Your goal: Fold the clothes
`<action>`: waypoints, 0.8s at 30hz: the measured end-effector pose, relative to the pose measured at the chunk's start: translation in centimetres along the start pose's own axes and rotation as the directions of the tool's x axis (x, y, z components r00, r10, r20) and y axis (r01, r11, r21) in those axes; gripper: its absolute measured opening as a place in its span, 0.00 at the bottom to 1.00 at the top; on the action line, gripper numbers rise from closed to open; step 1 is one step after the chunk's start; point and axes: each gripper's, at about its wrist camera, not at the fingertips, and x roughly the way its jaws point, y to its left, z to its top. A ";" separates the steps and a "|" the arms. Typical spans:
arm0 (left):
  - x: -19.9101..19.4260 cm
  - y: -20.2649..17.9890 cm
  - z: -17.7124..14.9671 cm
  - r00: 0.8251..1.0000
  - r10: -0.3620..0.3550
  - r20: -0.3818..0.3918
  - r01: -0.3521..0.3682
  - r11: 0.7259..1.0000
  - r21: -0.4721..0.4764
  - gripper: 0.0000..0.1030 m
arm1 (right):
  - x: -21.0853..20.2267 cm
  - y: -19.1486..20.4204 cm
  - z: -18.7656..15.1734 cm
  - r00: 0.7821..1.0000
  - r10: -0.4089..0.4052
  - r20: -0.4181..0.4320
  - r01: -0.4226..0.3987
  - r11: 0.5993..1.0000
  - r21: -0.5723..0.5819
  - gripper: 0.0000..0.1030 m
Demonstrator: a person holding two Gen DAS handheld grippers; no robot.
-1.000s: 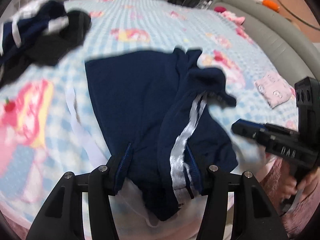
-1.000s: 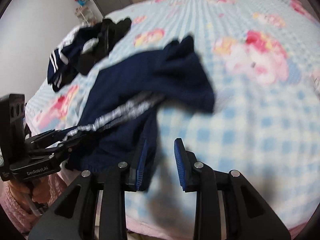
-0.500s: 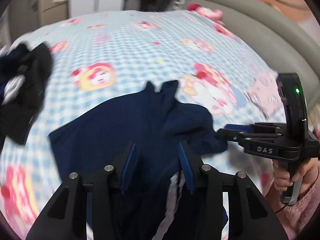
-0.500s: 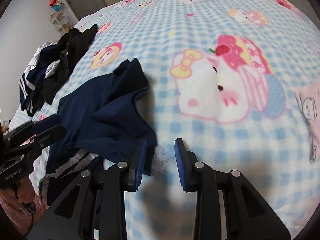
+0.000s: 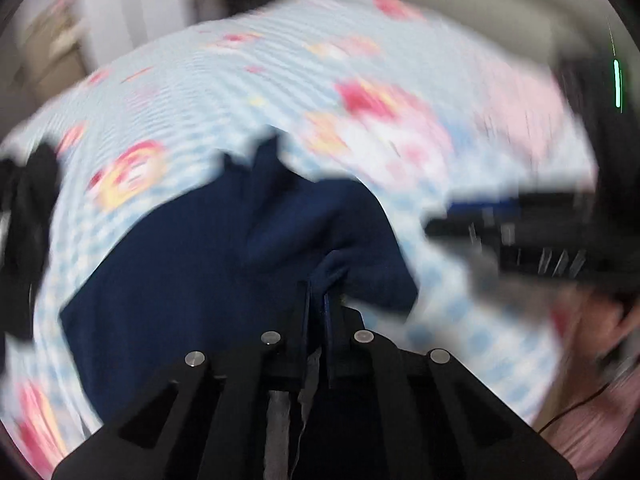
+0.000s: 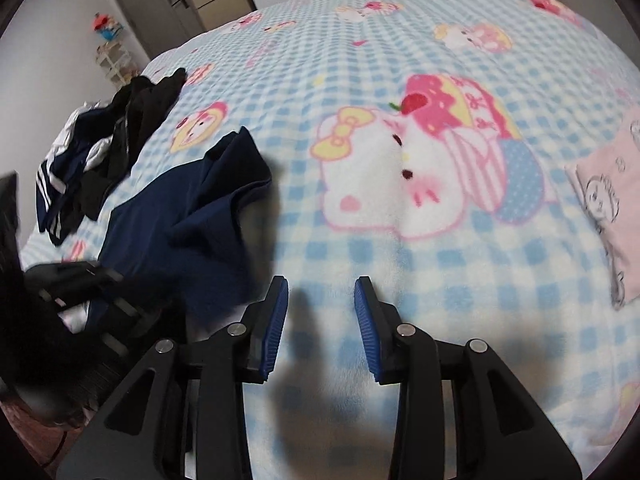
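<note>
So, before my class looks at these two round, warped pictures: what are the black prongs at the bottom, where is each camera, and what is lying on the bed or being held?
No robot: a person holds a two-fingered gripper in each hand, each carrying a wide-angle camera looking along its fingers. The blurred picture comes from the left gripper, shut on a navy garment. The sharp one comes from the right gripper, open and holding nothing. On the checked cartoon blanket lie that navy garment, a pile of dark clothes and a folded pink cloth.
</note>
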 end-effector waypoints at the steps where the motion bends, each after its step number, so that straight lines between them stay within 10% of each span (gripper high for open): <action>1: -1.4 2.0 0.0 0.999 -0.016 0.048 0.020 0.996 -0.090 0.06 | -0.1 0.2 0.2 1.000 0.002 0.002 -0.002 1.000 -0.008 0.34; 15: -3.6 18.2 -5.4 0.997 0.032 0.074 0.014 0.833 -0.553 0.07 | 4.7 6.6 6.3 0.993 0.107 -0.054 -0.110 0.992 -0.068 0.46; 20: -2.7 19.8 -6.1 0.997 0.036 0.061 0.008 0.798 -0.602 0.55 | 8.7 7.2 8.2 0.975 0.198 -0.103 -0.196 0.980 0.029 0.54; 24: -2.5 21.0 -6.1 0.995 0.083 0.051 -0.035 0.794 -0.607 0.55 | 12.0 7.9 9.3 0.974 0.188 -0.124 -0.185 0.982 0.035 0.63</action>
